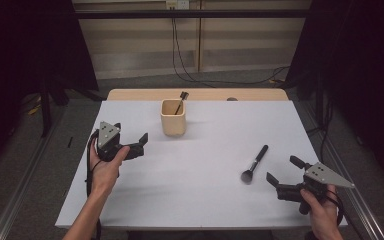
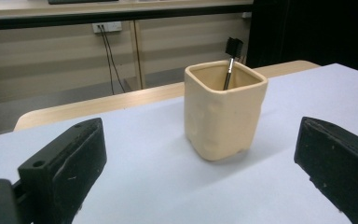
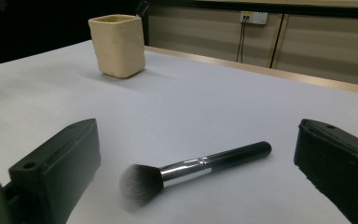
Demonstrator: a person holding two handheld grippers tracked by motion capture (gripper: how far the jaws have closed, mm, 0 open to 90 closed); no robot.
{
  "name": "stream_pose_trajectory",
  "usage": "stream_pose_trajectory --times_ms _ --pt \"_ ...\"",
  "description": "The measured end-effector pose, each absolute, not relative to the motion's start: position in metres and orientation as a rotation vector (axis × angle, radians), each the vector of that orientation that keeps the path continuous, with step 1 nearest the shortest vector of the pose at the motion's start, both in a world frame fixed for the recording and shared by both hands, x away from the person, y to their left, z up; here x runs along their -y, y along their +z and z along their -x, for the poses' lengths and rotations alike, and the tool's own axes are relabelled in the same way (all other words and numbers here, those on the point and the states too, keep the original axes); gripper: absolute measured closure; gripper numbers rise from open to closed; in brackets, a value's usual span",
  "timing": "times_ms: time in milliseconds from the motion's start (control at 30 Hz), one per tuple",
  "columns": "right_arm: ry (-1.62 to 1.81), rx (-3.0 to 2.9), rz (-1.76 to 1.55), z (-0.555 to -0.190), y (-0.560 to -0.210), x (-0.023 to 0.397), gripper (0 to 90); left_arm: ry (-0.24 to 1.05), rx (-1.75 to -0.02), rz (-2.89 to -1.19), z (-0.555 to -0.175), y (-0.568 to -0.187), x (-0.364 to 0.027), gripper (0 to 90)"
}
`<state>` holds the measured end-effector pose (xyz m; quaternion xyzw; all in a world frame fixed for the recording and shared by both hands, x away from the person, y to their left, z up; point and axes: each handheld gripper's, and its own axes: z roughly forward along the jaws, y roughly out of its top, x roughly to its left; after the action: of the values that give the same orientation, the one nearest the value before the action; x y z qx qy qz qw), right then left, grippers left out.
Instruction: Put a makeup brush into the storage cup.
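A cream square cup [image 1: 173,118] stands at the back middle of the white table top [image 1: 195,190], with a thin black-headed brush [image 1: 181,102] leaning inside it. A black-handled makeup brush [image 1: 255,163] lies flat on the right side, bristles toward me. My left gripper [image 1: 141,144] is held open to the left of the cup, jaws facing it with a gap between. In the left gripper view the cup [image 2: 223,114] and its thin brush [image 2: 230,65] sit ahead of the wide jaws. My right gripper [image 1: 284,170] is open just right of the makeup brush [image 3: 196,168], which lies between its jaws.
Behind the white sheet a strip of wooden table edge [image 1: 200,94] shows, with a small dark object [image 1: 232,99] on it. Cables [image 1: 180,55] hang down the back wall. Dark curtains flank both sides. The cup [image 3: 117,44] stands far off in the right gripper view.
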<state>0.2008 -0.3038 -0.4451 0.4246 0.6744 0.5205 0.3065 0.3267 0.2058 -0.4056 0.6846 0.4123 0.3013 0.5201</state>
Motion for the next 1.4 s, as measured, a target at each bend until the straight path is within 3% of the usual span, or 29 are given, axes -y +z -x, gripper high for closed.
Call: stream_pose_trajectory --times_ms 267,567,1400 --pt "1.373 -1.781 -1.124 -0.201 -0.445 0.304 0.0 0.709 -1.019 -1.592 -0.311 -0.406 -0.217 3.0" --pt "1.371 -1.781 -1.129 -0.2 -0.445 0.304 0.0 0.745 -0.931 -1.625 -0.283 -0.407 -0.225 2.3" --pt "1.363 -1.753 -1.157 -0.198 -0.444 0.305 0.0 0.674 -0.952 -1.638 -0.236 -0.429 -0.248 3.3"
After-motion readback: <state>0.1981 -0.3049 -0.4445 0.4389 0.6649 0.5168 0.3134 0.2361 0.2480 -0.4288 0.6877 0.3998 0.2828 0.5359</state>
